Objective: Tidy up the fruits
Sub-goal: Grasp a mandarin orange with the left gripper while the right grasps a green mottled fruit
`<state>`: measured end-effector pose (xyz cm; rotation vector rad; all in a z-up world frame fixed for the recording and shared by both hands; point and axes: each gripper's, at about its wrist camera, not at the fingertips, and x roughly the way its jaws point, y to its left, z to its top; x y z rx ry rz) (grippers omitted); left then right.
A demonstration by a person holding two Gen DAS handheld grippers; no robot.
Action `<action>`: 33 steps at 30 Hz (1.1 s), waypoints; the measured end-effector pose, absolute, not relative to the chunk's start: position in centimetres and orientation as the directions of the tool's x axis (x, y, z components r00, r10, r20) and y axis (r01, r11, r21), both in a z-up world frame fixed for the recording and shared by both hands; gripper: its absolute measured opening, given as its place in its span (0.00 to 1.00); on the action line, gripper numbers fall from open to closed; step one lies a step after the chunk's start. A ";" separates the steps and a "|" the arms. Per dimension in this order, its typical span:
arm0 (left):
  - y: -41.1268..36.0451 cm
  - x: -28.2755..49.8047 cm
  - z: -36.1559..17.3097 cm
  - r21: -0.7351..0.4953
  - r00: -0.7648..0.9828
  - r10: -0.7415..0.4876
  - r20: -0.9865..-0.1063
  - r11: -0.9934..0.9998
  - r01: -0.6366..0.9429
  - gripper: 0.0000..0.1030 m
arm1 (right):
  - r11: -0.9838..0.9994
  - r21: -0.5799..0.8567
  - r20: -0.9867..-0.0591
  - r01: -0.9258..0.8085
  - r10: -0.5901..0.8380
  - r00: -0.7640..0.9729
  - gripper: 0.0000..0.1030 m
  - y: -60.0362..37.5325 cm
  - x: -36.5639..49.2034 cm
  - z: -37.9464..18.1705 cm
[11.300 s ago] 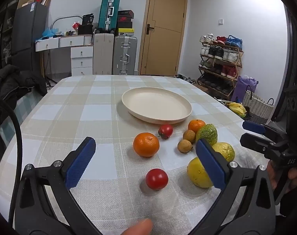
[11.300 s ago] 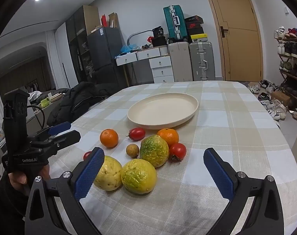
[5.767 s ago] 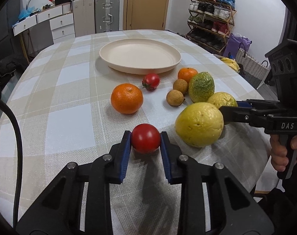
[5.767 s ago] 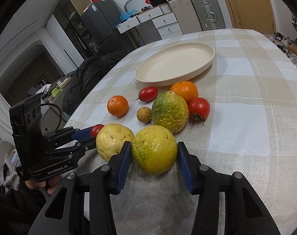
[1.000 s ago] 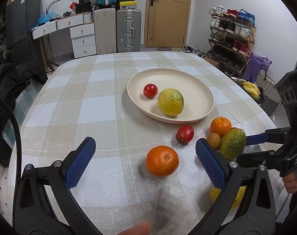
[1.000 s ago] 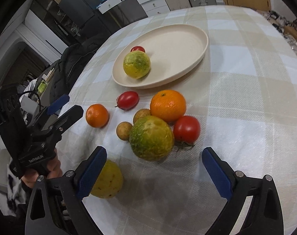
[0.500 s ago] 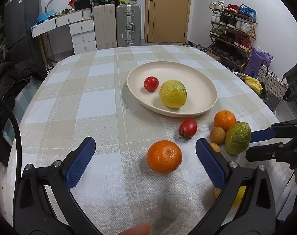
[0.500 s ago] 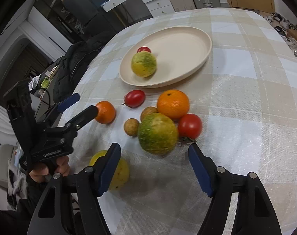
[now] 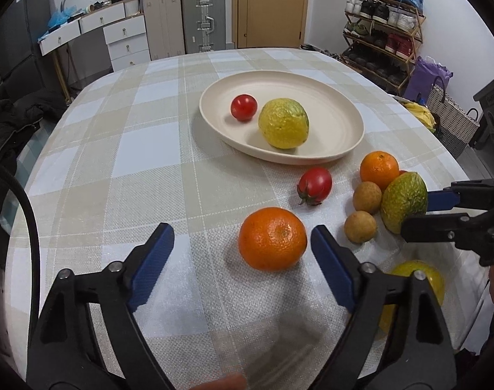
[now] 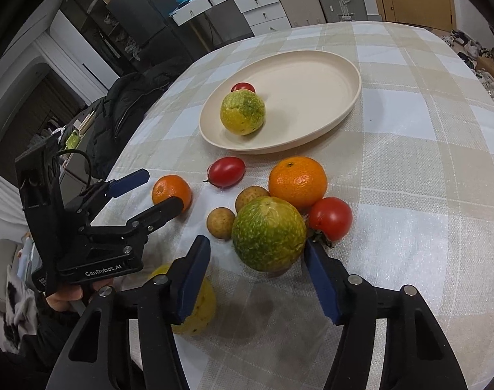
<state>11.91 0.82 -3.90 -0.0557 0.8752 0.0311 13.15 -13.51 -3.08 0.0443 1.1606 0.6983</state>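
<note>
A cream plate (image 9: pixel 344 120) (image 10: pixel 328 74) holds a small red tomato (image 9: pixel 243 107) and a yellow-green fruit (image 9: pixel 283 123) (image 10: pixel 243 113). My left gripper (image 9: pixel 242 260) is open, its jaws either side of an orange (image 9: pixel 272 238) (image 10: pixel 171 192) on the cloth, not touching. My right gripper (image 10: pixel 256 276) is open around a green-yellow fruit (image 10: pixel 268 238) (image 9: pixel 404 201), its right pad near the skin. Beside it lie a second orange (image 10: pixel 297 181), two tomatoes (image 10: pixel 330 218) (image 10: pixel 226 171) and two small brown fruits (image 10: pixel 220 222).
A yellow fruit (image 10: pixel 198 302) (image 9: pixel 416 279) lies near the table's front edge under the grippers. The round table has a checked cloth (image 9: pixel 116 162). A shoe rack (image 9: pixel 383 26) and baskets stand to the right, drawers and suitcases at the back.
Both grippers have moved in and narrowed: the left now brackets the orange, the right now brackets the green-yellow fruit. The fruits on the plate have not moved.
</note>
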 end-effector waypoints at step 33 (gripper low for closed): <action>-0.3 10.9 -3.4 -0.087 0.663 -0.093 -0.743 0.995 0.042 0.38 | 0.792 0.337 -0.815 -0.509 0.516 0.263 0.45 -13.4 12.9 -3.3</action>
